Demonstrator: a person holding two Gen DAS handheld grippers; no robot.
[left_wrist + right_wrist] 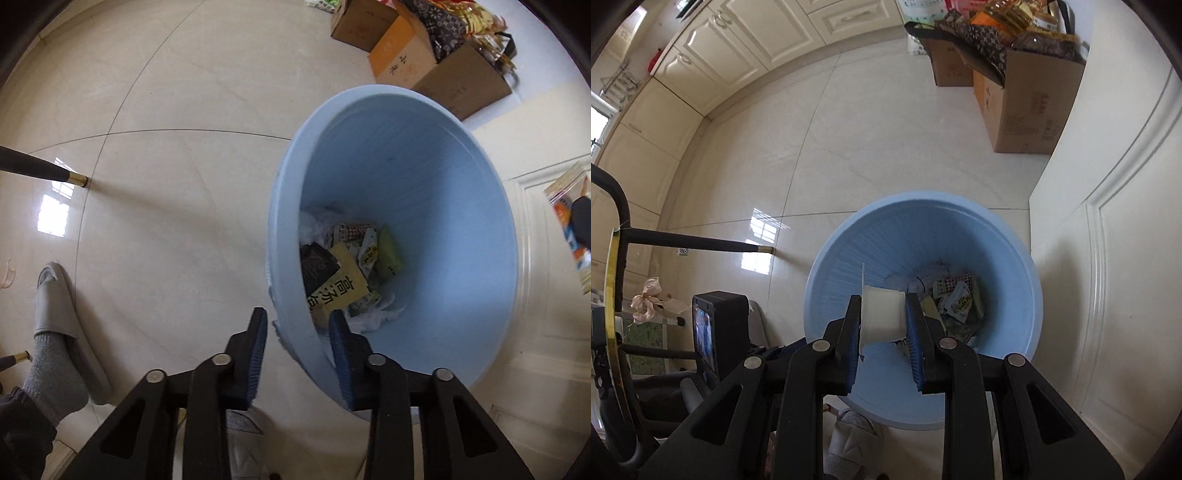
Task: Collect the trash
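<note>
Both sets of tongs point steeply down over a light blue trash bin (923,236) that stands on the pale tiled floor (849,147). The right tongs (882,321) are clamped on a small white plastic cup (882,312), lying on its side between the blue pads, its flared rim against the left pad; the cup hangs just above the bin's open mouth. The left tongs (297,343) straddle the near rim of the bin, one finger outside the wall and one inside; the jaws stand narrowed and the rim lies between them, but I cannot tell whether the pads actually press on it. At the bottom of the bin lies a heap of wrappers (347,273): a yellow packet with black characters, crumpled white paper, a green sachet. Cardboard boxes (1023,110) stuffed with bags sit well apart against the cream wall panel. A black chair leg (40,168) with a gold tip rests on the floor, and a person's foot in a grey sock and slipper (59,325) stands nearby.
</note>
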